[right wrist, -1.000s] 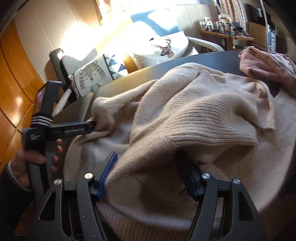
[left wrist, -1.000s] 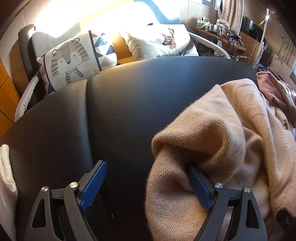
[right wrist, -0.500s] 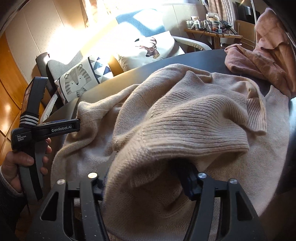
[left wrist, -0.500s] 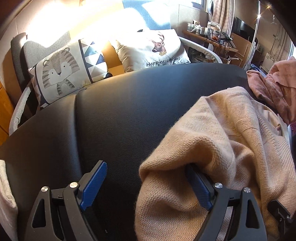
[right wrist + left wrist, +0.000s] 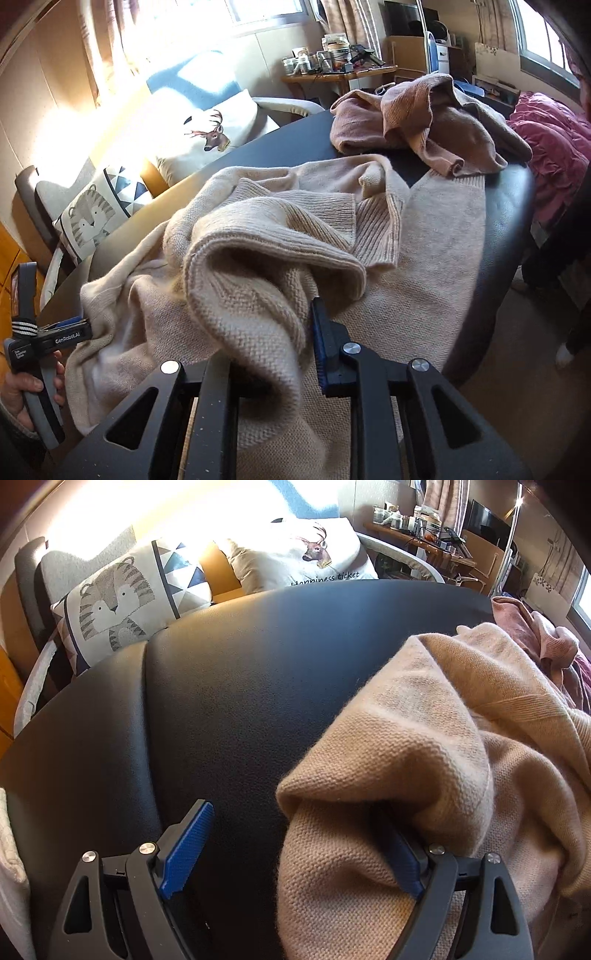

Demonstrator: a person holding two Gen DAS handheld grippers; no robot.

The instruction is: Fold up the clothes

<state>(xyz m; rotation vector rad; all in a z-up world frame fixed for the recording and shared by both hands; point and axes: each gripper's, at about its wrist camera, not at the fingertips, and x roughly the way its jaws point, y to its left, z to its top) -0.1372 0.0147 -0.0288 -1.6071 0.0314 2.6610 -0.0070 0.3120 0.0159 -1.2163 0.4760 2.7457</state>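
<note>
A beige knit sweater (image 5: 424,236) lies crumpled across the black padded table (image 5: 240,686). It also shows in the left wrist view (image 5: 443,746). My left gripper (image 5: 295,849) is open; a fold of the sweater drapes over its right finger and its left finger is bare above the table. My right gripper (image 5: 273,354) has closed partway on a thick bunch of the sweater, with cloth filling the gap between the jaws. The left gripper (image 5: 70,332) also shows at the sweater's left edge in the right wrist view.
A pink-brown sweater (image 5: 424,118) lies heaped at the table's far right end. Behind the table stands a sofa with a tiger cushion (image 5: 122,602) and a deer cushion (image 5: 314,557). White cloth (image 5: 11,867) sits at the left table edge. A magenta bedspread (image 5: 550,147) lies beyond the right edge.
My right gripper closed in on the sweater bunch and swung right, bringing the pink-brown sweater into view. The left gripper stayed open with the fold draped on it.
</note>
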